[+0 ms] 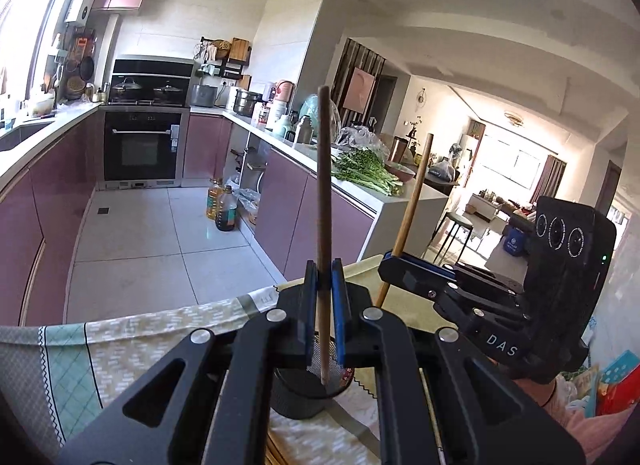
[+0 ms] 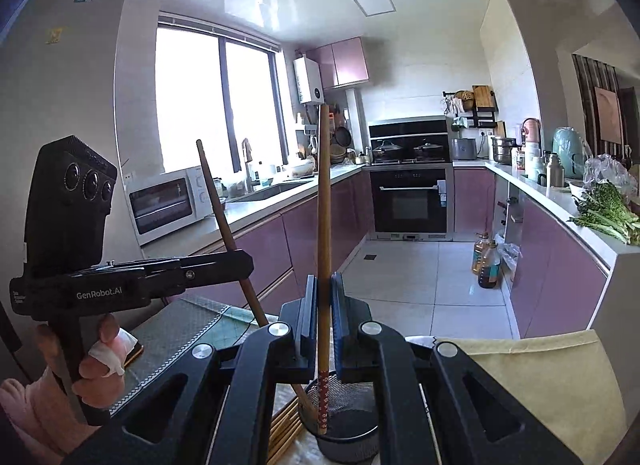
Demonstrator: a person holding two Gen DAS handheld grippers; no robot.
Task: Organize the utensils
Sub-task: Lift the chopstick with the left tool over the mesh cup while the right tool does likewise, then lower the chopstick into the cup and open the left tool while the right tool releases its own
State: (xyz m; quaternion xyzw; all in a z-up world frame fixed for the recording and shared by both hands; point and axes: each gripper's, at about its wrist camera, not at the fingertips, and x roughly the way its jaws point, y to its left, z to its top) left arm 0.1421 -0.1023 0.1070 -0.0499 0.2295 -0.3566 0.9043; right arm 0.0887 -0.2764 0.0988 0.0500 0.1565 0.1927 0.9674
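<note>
Left wrist view, from left to right: a patterned tablecloth (image 1: 120,345) covers the near table, with the kitchen floor and purple cabinets far behind. At centre, the left gripper (image 1: 324,305) is clenched on a dark brown chopstick (image 1: 323,185) held nearly upright, its tip hanging just above a black mesh holder (image 1: 296,397) on the cloth. To the right, the right gripper (image 1: 394,261) pinches a lighter chopstick (image 1: 416,189), leaning slightly. More chopsticks (image 1: 276,453) lie flat on the table beside the holder.

Right wrist view shows the same pair from the other side: at left, a hand (image 2: 96,369) grips the left tool's handle. At centre, the lighter chopstick, with a red patterned end, stands between the right jaws, its tip at the holder's rim or just inside.

The step in hand appears to be loading chopsticks into the holder. The next move likely calls for lowering each tip inside the rim, then loosening the jaws so both sticks drop in without tipping the holder.
</note>
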